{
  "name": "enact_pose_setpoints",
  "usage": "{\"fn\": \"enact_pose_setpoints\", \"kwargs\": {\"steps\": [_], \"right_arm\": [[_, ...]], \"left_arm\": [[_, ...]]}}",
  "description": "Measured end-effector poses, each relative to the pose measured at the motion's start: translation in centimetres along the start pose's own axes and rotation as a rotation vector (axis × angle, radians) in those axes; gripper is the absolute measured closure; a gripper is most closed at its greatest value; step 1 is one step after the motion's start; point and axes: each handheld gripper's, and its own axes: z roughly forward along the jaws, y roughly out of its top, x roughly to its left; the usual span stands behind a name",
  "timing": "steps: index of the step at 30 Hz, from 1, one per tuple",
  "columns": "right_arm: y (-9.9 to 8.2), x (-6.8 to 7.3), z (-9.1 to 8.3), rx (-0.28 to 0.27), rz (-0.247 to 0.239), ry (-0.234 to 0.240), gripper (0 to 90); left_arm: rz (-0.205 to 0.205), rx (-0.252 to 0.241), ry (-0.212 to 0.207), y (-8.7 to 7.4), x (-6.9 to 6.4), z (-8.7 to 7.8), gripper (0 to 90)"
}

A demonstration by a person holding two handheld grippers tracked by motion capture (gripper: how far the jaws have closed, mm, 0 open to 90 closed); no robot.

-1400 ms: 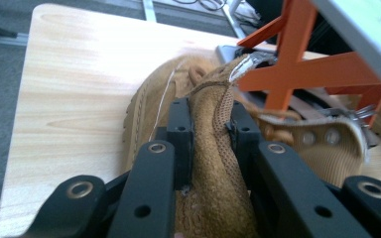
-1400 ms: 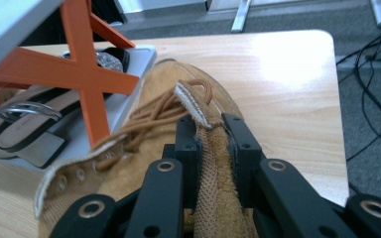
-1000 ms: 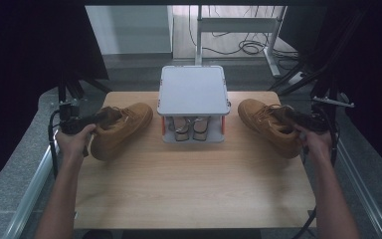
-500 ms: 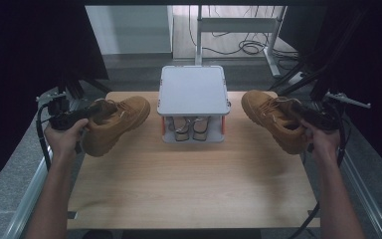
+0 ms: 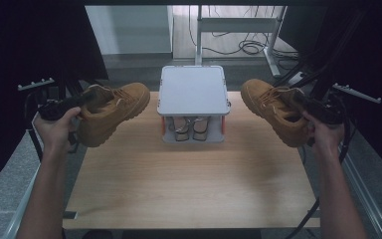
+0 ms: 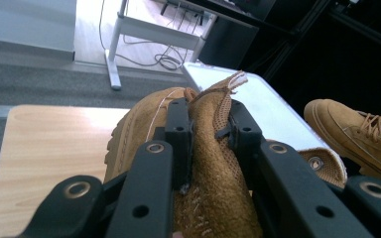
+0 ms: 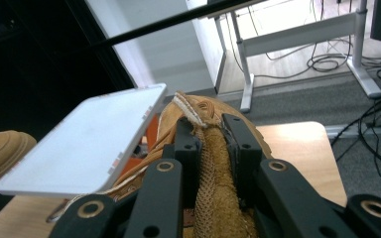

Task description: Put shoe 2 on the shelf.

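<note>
Two tan boots, one per tongs, both lifted off the worktop (image 5: 189, 184). Left tongs (image 5: 82, 101) clenched on the left boot (image 5: 112, 110): in the left gripper view both jaws pinch the boot's collar edge, mesh lining between them, toe pointing away from the tongs toward the rack. Right tongs (image 5: 298, 102) clenched on the right boot (image 5: 274, 110): in the right gripper view the jaws pinch the collar the same way, toe running ahead of the tongs. Two hands: left hand (image 5: 55, 130) behind the left tongs, right hand (image 5: 324, 135) behind the right tongs.

One small shoe rack (image 5: 194, 108) stands on the worktop between the two tongs, at the far edge. It has a flat white top plate, orange posts at the corners, grey base. One pair of small shoes (image 5: 190, 127) sits on its lower level under the top plate, two shoes side by side, light with dark insides; type unclear.

Left boot hangs just beside the rack's left side, not touching as far as can be told. Right boot is just beside the rack's right side, also apart. In the left gripper view the right boot (image 6: 362, 131) shows beyond the white plate (image 6: 258, 106). In the right gripper view the left boot's toe (image 7: 2, 148) shows beyond the plate (image 7: 87, 139).

One white desk frame with loose cables (image 5: 238, 47) on the floor past the worktop.
</note>
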Motion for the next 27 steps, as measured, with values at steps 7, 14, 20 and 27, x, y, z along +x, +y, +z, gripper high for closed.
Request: {"fn": "enact_pose_setpoints", "kwargs": {"steps": [7,14,20,27], "right_arm": [[1.6,1.7,-0.2,-0.040,-0.005,0.020,78.4],[3.2,4.2,0.5,-0.055,-0.021,0.051,78.3],[3.9,6.1,1.8,-0.065,-0.024,0.084,78.3],[3.7,7.6,3.5,-0.066,-0.002,0.116,78.3]], "left_arm": [[0.003,-0.029,-0.014,2.0,-1.6,0.3,75.1],[0.008,-0.057,-0.038,3.7,-3.5,2.0,75.0],[0.004,-0.057,-0.067,4.6,-5.1,4.2,74.9],[0.020,-0.037,-0.082,4.8,-6.6,6.3,75.0]]}}
